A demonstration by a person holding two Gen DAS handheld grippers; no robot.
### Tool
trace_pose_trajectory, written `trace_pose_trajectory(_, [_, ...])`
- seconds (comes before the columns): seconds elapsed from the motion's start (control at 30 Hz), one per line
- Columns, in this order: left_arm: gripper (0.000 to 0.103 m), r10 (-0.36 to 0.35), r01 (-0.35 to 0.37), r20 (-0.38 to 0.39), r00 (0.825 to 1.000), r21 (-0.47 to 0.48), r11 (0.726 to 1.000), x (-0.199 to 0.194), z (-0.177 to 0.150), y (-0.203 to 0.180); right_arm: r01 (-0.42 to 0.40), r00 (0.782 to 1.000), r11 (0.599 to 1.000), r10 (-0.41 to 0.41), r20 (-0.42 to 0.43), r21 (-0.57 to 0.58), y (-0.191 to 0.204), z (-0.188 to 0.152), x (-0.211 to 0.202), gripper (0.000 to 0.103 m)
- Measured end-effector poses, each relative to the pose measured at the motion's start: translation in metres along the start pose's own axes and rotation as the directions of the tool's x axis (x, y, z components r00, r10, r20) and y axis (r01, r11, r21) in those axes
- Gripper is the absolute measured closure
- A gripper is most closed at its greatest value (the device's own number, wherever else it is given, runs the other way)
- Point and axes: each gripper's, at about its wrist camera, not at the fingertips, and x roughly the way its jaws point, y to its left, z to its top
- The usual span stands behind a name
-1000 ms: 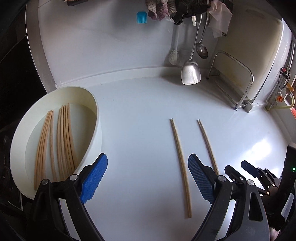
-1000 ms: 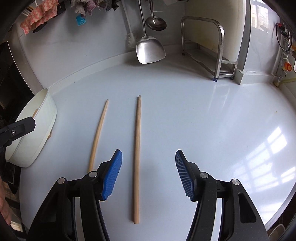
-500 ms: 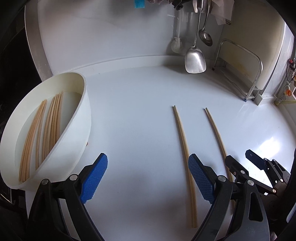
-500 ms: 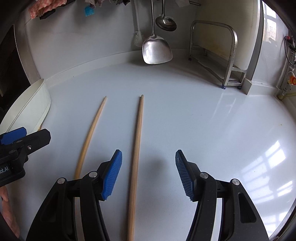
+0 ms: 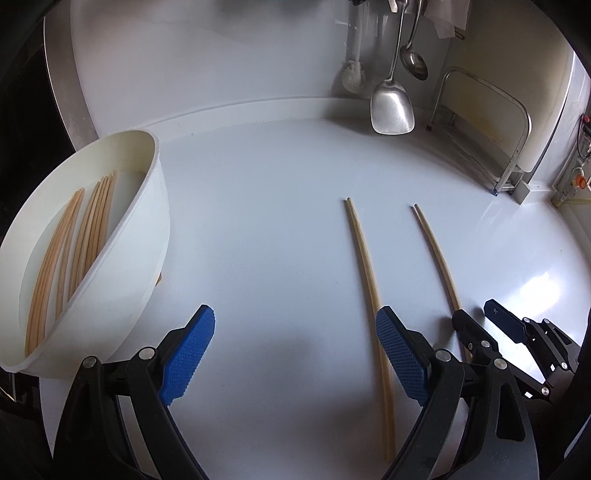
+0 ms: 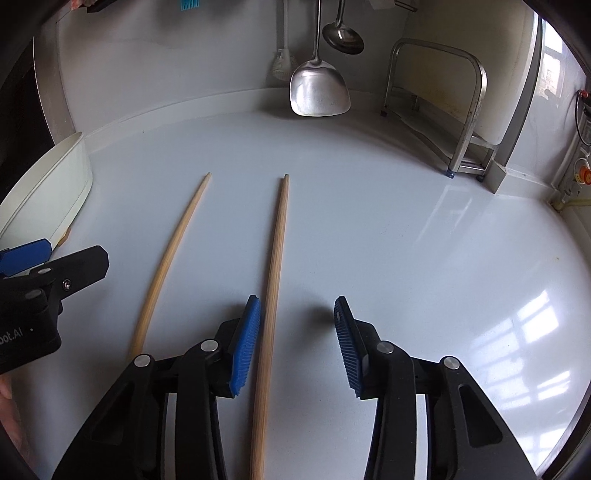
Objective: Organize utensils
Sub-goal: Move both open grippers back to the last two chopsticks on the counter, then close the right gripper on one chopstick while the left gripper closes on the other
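1. The right gripper [image 6: 297, 343] had just been closing, its jaws partly narrowed around one chopstick [image 6: 275, 266] on the counter [image 6: 406, 240]; the left pad sat just beside the stick, the right pad apart from it, nothing gripped.
2. The left gripper [image 5: 295, 354] hung wide open and empty over bare counter.
3. A second chopstick [image 5: 365, 266] lay by its right pad.
4. More chopsticks [image 5: 70, 251] lay in a white bowl [image 5: 147, 229] at the left.
5. A spatula [image 6: 319, 88] and ladle [image 6: 343, 35] hung on the back wall.
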Motion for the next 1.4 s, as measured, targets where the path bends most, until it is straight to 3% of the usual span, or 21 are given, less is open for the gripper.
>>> trace_pose_trajectory(0.23, [0.016, -0.004, 0.004, -0.041, 0.999, -0.006, 1.0, 0.013, -0.003, -0.01, -0.019, 1.0, 1.0, 0.019, 0.003, -0.022, -0.002, -0.001, -0.001, 0.089])
trace_pose_trajectory(0.47, [0.016, 0.007, -0.006, -0.051, 0.999, 0.016, 1.0, 0.02, -0.005, -0.023, -0.008, 1.0, 1.0, 0.008, -0.002, 0.023, -0.027, 0.002, 0.0, 0.089])
trace_pose_trajectory(0.6, [0.016, 0.016, -0.015, -0.061, 0.998, 0.023, 1.0, 0.024, -0.007, -0.027, -0.046, 0.999, 0.998, 0.046, -0.007, 0.04, -0.041, 0.003, -0.001, 0.089])
trace_pose_trajectory(1.07, [0.017, 0.056, -0.055, -0.055, 0.997, 0.013, 0.998, 0.032, -0.009, -0.033, -0.095, 0.995, 0.99, 0.093, -0.027, -0.101, -0.044, 0.005, 0.0, 0.084])
trace_pose_trajectory(1.27, [0.057, 0.01, -0.009, -0.043, 0.999, 0.018, 1.0, 0.028, -0.007, -0.043, -0.085, 0.996, 0.99, 0.084, -0.011, -0.114, -0.042, 0.002, 0.001, 0.085])
trace_pose_trajectory(1.4, [0.095, -0.008, 0.009, -0.048, 0.999, 0.038, 0.999, 0.026, -0.007, -0.052, -0.083, 0.997, 0.989, 0.082, -0.013, -0.123, -0.041, 0.001, 0.002, 0.086])
